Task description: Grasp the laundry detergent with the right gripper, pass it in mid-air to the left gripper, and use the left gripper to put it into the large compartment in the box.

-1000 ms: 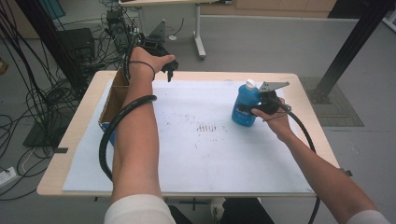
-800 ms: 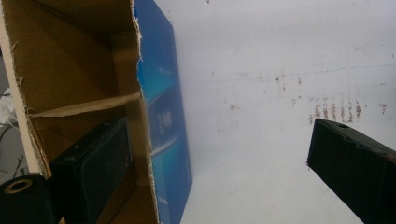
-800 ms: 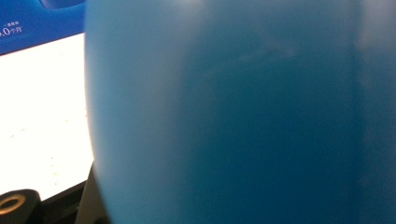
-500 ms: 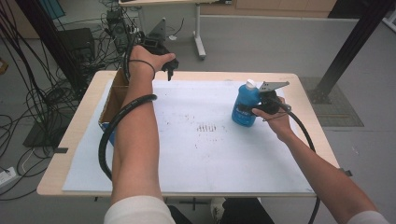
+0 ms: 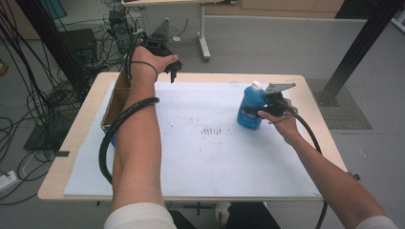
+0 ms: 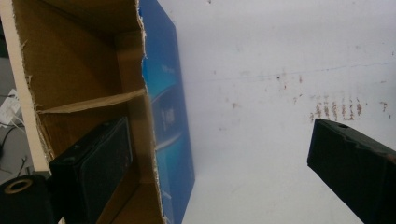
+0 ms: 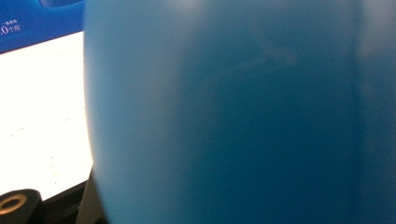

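Bottle point(image 5: 250, 109) upright on white sheet point(image 5: 210, 157), right-centre of tabletop point(image 5: 79, 143), white cap up. Right gripper point(image 5: 267, 106) against its side at mid-height, so it looks like a side grip for a lift w/o tipping. Left gripper point(image 5: 167, 64) parked at far-left corner over the end of the cardboard box point(image 5: 114, 102), likely steadying the box wall. Plenty of bare sheet between bottle and box, nothing in the path; bottle sits well in from the right edge.

Left gripper view: jaws wide apart, one jaw inside the box point(image 6: 84, 84) next to a cardboard divider, the other out over the sheet point(image 6: 280, 70). They straddle the torn box wall w/ blue printed outer face, not pinching it yet. Box compartments look empty as far as visible.

Right gripper view: blue bottle point(image 7: 233, 116) wall right up at the lens, blurred. Jaws mostly hidden; judging by the contact, they're clamped on the bottle. Sheet and blue box face off to the left.
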`<state>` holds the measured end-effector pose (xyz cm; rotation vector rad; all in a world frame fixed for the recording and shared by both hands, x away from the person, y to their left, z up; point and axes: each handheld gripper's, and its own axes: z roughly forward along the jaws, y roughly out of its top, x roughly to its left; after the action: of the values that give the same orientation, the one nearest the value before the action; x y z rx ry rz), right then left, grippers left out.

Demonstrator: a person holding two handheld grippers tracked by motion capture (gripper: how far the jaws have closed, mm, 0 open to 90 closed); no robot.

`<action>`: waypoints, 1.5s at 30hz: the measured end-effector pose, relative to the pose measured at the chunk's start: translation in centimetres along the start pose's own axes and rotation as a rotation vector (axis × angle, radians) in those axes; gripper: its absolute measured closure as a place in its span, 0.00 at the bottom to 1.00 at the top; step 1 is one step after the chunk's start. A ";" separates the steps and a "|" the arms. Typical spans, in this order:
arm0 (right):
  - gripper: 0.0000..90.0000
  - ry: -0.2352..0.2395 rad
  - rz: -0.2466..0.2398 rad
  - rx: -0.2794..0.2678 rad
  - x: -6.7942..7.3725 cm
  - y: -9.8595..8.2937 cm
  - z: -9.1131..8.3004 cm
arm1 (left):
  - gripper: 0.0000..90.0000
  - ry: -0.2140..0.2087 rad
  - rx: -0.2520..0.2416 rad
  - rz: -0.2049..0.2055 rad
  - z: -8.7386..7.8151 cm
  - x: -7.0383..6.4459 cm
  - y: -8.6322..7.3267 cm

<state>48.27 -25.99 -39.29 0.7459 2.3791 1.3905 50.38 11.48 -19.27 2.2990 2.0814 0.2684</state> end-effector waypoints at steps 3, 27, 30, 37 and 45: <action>0.47 -0.001 0.001 0.000 0.0 0.0 0.0 | 0.08 0.001 -0.002 0.001 0.0 0.0 0.0; 0.49 0.005 0.015 0.003 -0.1 0.0 0.0 | 0.08 0.016 -0.002 0.016 -0.3 -0.6 0.1; 0.49 0.006 0.016 0.002 -0.1 0.0 0.0 | 0.08 0.019 0.000 0.018 -0.3 -0.6 0.1; 0.50 0.013 0.016 0.004 -0.2 0.0 0.0 | 0.08 0.023 -0.004 0.016 -0.6 -0.5 0.1; 0.50 0.011 0.016 0.002 -0.1 0.0 0.0 | 0.08 0.024 -0.004 0.014 -0.6 -0.5 0.0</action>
<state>48.36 -26.11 -39.27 0.7618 2.3880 1.4029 50.21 10.97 -18.69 2.3207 2.0741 0.3027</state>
